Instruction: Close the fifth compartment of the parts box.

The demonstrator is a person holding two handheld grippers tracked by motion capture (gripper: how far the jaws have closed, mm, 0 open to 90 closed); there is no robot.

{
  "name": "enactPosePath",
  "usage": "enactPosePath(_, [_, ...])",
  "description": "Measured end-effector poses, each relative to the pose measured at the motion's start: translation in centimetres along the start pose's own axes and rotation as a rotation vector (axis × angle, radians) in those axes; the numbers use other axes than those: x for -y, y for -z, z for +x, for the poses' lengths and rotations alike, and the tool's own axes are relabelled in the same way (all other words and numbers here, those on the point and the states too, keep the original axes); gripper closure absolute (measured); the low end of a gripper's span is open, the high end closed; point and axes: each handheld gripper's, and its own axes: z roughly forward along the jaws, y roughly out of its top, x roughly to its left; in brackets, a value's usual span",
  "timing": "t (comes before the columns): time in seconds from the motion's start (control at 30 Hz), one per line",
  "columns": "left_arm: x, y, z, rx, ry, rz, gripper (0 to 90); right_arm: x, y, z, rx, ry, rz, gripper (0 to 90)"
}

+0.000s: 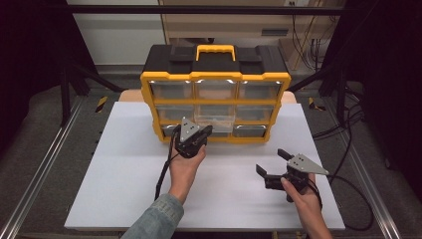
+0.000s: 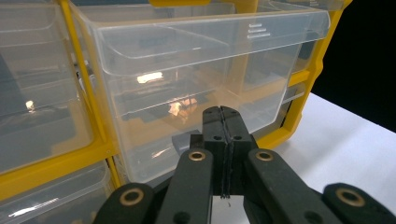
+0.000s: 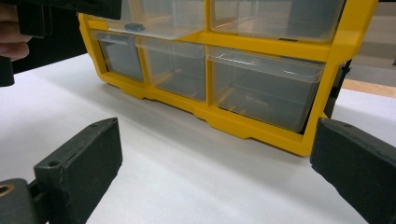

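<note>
The left gripper (image 2: 223, 122) has its jaws pressed flat together with nothing between them, tips right at the front wall of a clear plastic drawer (image 2: 196, 84). Whether they actually touch the plastic is hard to say from the left gripper view. That drawer, the middle one of the middle row, stands pulled partway out of the yellow organizer (image 1: 215, 89), just ahead of and above the tips.

It looks light and thin-walled, smooth enough to slip on, with some flex in the front; a hard pinch could crack it. The best hold would be the overhanging lip (image 2: 210, 32) along its top front edge, above the jaws, hooked from underneath or pinched across. For pushing, closed jaws set low and centred on the front face should slide it straight without cocking it in its slot. A small dark piece (image 2: 183, 141) seems to lie inside, so jerks are best avoided.

Off to the side, well apart on the white bench (image 1: 124, 189), the right gripper (image 1: 272, 162) has its jaws spread wide and empty, facing the organizer's bottom row.
</note>
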Motion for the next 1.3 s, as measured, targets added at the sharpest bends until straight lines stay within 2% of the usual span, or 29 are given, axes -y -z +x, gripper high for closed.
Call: enactPosePath(1.3, [-0.69,-0.40,0.44,-0.016,-0.007,0.014,89.8,0.03,-0.07,-0.09,0.007,-0.013,0.010,2.8])
